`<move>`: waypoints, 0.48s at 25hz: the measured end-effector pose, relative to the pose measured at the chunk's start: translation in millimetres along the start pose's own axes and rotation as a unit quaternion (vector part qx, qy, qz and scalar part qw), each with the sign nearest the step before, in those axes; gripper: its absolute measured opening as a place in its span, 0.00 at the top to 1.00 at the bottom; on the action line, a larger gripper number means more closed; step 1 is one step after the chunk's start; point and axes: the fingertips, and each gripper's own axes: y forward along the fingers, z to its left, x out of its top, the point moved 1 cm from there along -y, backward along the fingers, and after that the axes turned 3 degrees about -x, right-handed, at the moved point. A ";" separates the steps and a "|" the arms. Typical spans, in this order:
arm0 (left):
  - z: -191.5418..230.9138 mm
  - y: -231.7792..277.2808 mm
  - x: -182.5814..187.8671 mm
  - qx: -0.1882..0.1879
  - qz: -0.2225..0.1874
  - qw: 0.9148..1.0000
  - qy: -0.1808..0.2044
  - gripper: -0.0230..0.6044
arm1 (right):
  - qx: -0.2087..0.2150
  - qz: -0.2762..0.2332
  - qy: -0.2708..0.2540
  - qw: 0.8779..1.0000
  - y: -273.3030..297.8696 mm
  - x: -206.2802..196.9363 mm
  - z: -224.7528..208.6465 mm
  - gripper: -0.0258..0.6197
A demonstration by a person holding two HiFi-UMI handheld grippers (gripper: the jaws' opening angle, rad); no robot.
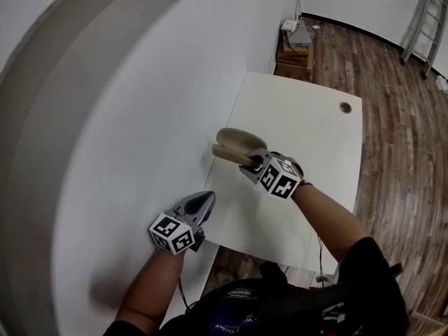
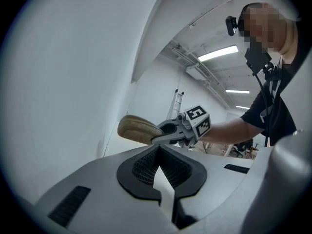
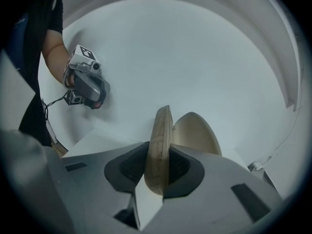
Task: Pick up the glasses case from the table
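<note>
The right hand-held gripper [image 1: 252, 161] is pinching the glasses case [image 1: 234, 144]; its own view shows one tan half of the case [image 3: 160, 150] standing edge-on between the dark pads, both pressed against it, while the other half splays open to the right; the case is held up over the left edge of the white worktop [image 1: 301, 110], close to the white wall [image 1: 140, 117]; seen from the left gripper view, the case [image 2: 139, 129] hangs in the air against that wall, clear of the worktop; the left hand-held gripper [image 1: 203, 201] is nearer the person, by the worktop's left edge, its jaws pressed together at the tips with nothing between them; a round hole [image 1: 344, 107] sits near the worktop's far corner; wooden floor [image 1: 399, 117] lies beyond.
</note>
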 end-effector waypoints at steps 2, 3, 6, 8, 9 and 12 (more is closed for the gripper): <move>-15.4 -3.6 15.9 -0.004 -0.007 1.000 0.005 0.96 | -0.006 -0.007 0.000 1.000 -23.1 13.3 -1.7 0.85; -22.0 -5.9 23.7 -0.006 -0.010 1.000 0.008 0.96 | -0.009 -0.009 0.000 1.000 -33.9 20.2 -2.2 0.85; -34.2 -12.6 41.8 -0.011 -0.020 1.000 0.014 0.96 | -0.014 -0.014 -0.002 1.000 -57.5 37.5 -2.0 0.85; -39.6 -16.2 51.4 -0.015 -0.025 0.999 0.018 0.96 | -0.018 -0.015 -0.004 1.000 -69.7 46.7 -1.5 0.85; -42.7 -18.4 56.6 -0.016 -0.027 0.999 0.020 0.96 | -0.019 -0.016 -0.005 1.000 -76.1 51.5 -1.0 0.85; -58.3 -25.9 76.1 -0.019 -0.036 0.999 0.029 0.96 | -0.024 -0.020 -0.012 0.999 -102.0 67.6 0.9 0.85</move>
